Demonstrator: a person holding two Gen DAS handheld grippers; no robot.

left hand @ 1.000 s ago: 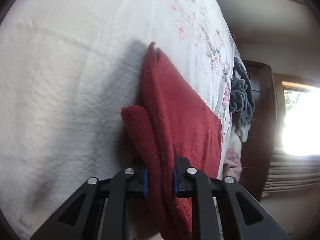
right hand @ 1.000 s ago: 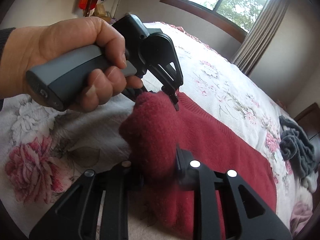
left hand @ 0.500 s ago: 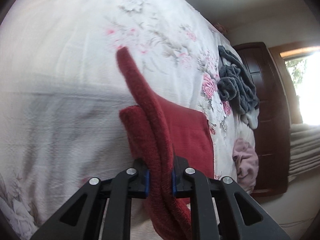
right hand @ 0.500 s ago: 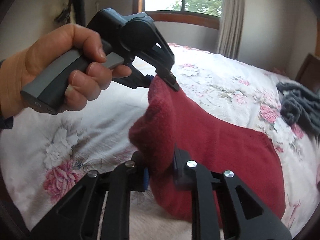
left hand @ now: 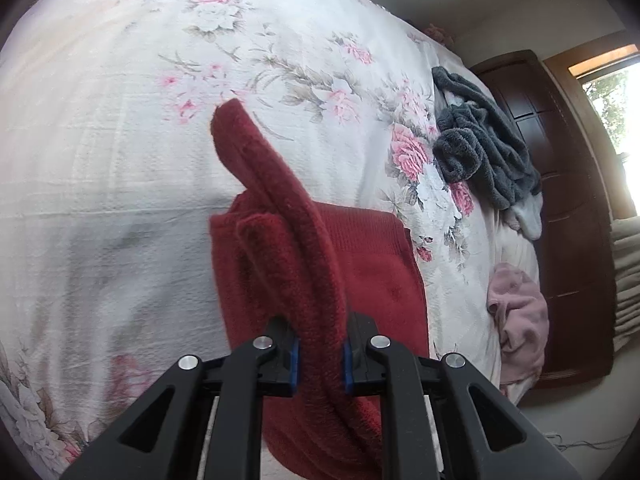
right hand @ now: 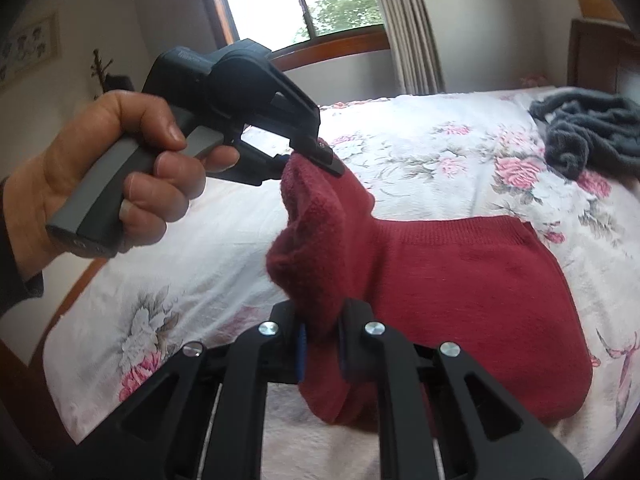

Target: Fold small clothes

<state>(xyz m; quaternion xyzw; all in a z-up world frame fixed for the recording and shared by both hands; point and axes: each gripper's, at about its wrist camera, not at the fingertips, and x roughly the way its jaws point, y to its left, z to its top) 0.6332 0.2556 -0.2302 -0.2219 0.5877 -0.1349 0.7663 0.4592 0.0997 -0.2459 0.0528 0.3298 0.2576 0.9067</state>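
Red knit lifted by one edge over the bed

Both grippers, left [left hand: 320, 354] and right [right hand: 322, 350], were clamped on the soft, light knit [right hand: 460, 292]; its far half lay on the bed [left hand: 120, 120]. Corners looked the best hold.

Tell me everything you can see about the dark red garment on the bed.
The dark red garment is a fuzzy knit with a ribbed band. Its far part lies flat on the floral bedspread; its near edge is lifted, pinched by the left hand-held gripper and the right hand-held gripper.
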